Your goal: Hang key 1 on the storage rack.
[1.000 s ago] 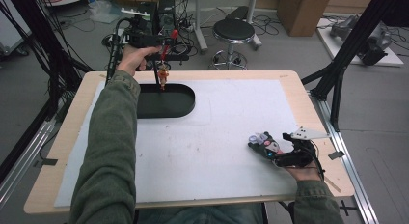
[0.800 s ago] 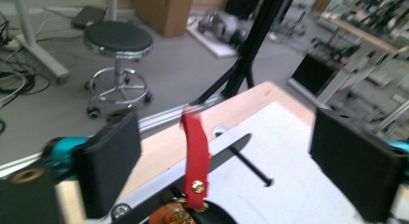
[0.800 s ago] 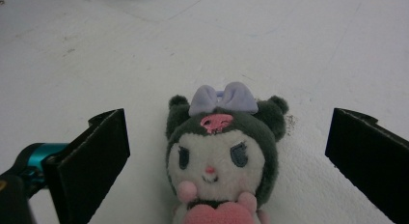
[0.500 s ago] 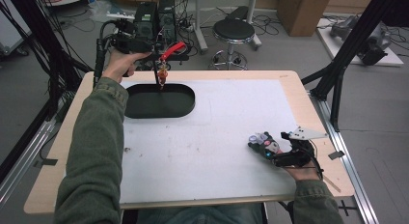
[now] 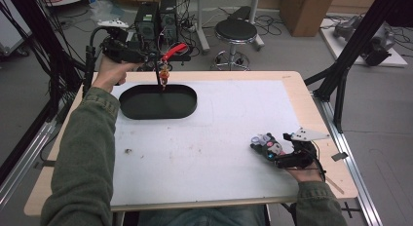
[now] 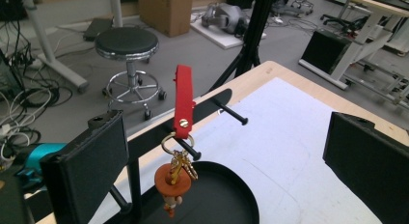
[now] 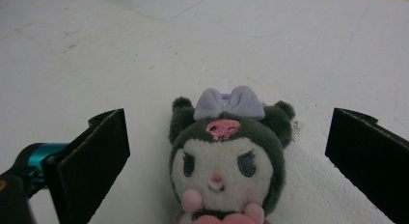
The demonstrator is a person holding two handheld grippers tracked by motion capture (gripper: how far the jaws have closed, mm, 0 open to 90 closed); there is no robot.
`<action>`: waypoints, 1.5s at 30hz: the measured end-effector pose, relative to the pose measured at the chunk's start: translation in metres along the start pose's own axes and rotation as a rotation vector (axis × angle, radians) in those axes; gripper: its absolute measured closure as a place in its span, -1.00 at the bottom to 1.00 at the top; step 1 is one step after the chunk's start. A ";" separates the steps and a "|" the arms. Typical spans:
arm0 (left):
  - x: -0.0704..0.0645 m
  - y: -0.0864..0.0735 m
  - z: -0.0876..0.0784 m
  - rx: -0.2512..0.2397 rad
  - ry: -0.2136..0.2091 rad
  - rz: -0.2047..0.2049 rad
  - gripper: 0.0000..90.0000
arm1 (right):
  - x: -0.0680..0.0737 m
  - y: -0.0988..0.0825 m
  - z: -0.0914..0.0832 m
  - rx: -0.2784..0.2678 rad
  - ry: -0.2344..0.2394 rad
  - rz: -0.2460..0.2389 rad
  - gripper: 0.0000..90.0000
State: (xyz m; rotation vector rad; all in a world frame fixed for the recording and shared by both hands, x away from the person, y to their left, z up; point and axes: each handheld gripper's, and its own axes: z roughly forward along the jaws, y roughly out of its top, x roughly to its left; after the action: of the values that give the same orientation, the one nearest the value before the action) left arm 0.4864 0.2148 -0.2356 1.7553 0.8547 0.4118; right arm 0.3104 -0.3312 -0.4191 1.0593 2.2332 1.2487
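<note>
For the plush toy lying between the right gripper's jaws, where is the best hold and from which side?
Across the plush toy's round head, probably, one pad on each cheek, coming in low along the mat. It lies flat, face up, already centred between the open right gripper jaws; the bow looks too soft.

Red strap (image 6: 184, 101) with brass rivet; orange keychain figure (image 6: 172, 181) on a black peg (image 6: 187, 149). Black oval tray (image 5: 158, 102) on white mat (image 5: 229, 138) over pale wood table (image 5: 297, 89). Plush toy (image 7: 226, 156): charcoal hood, lilac bow, pink skull mark, white face, pink paws.

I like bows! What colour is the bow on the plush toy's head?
Light purple; the bow shows best in the right gripper view.
</note>
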 end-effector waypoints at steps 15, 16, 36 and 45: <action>-0.016 -0.042 -0.054 -0.058 0.058 -0.005 -0.81 | 0.000 0.001 0.001 -0.007 0.004 0.008 -0.98; -0.015 -0.044 -0.057 -0.059 0.062 -0.006 -0.81 | -0.001 0.001 0.001 -0.009 0.003 0.005 -0.98; -0.020 -0.075 -0.074 -0.003 0.086 -0.006 -0.92 | -0.001 0.001 0.002 -0.005 0.006 0.001 -0.98; -0.020 -0.097 -0.078 0.004 0.093 -0.020 -0.92 | 0.000 0.001 0.001 -0.014 0.002 0.008 -0.98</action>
State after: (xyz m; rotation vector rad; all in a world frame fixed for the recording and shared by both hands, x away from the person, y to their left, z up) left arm 0.3889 0.2684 -0.2949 1.7404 0.9392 0.4820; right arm 0.3114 -0.3307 -0.4184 1.0632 2.2203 1.2670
